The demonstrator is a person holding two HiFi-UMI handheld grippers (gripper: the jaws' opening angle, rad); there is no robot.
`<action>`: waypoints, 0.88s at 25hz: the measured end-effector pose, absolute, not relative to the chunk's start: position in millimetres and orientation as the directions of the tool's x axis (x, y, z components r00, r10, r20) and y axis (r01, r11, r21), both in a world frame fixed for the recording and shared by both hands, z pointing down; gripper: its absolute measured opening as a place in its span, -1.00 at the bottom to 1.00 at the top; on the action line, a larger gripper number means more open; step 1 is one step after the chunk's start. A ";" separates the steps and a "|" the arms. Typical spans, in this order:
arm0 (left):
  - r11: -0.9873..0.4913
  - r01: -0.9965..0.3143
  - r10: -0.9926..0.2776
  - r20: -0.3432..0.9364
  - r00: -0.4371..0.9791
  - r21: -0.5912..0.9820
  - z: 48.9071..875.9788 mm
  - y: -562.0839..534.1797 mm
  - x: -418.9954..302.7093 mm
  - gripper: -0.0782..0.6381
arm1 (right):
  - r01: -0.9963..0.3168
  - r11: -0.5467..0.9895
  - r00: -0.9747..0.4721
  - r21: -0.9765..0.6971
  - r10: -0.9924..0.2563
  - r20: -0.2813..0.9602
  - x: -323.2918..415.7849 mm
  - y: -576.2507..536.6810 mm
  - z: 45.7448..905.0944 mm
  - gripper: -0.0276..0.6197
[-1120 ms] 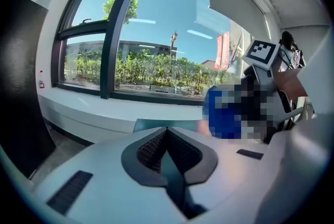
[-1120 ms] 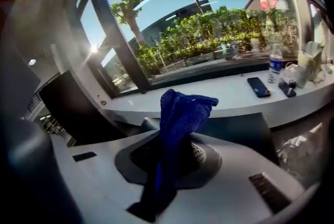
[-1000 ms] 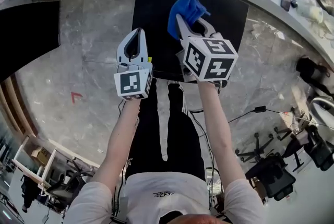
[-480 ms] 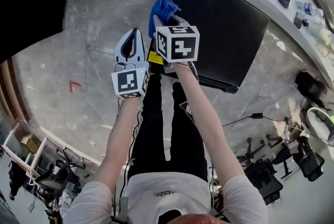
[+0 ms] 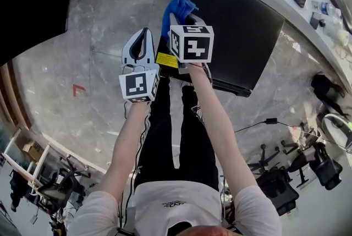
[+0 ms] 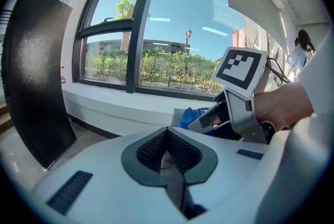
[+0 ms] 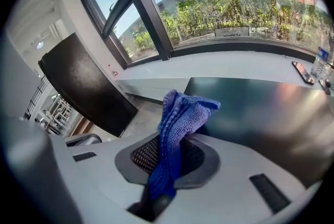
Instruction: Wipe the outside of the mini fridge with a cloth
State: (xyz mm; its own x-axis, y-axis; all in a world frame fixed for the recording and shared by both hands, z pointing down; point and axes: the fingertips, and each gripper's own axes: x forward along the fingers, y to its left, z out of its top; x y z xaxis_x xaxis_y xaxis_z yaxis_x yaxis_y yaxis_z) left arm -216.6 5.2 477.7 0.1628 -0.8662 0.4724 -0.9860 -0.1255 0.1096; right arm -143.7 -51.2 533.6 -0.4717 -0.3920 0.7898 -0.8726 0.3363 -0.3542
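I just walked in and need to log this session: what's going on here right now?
A person stands over a black mini fridge with a gripper in each hand. The right gripper is shut on a blue cloth, which it holds at the left edge of the fridge's top. It isn't clear whether the cloth touches the surface. The left gripper is shut on nothing and hangs beside it over the floor.
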 end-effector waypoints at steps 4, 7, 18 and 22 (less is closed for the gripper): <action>-0.151 -0.982 -0.862 0.471 0.185 0.110 477.7 2.6 -205.6 -0.77 | -0.890 0.322 -0.439 -0.324 -0.409 0.800 -118.6 -48.7 534.4 -0.67; -0.170 -0.979 -0.859 0.471 0.203 0.111 476.9 3.0 -192.0 -0.77 | -0.906 0.302 -0.407 -0.297 -0.425 0.808 -91.9 -46.5 534.8 -0.67; -0.293 -0.949 -0.825 0.471 0.312 0.117 472.5 5.7 -109.1 -0.77 | -0.959 0.152 -0.284 -0.241 -0.479 0.831 35.2 -29.2 536.5 -0.67; -0.339 -0.933 -0.812 0.465 0.353 0.117 470.6 5.0 -74.6 -0.77 | -0.972 0.119 -0.236 -0.204 -0.498 0.835 83.2 -22.7 535.9 -0.67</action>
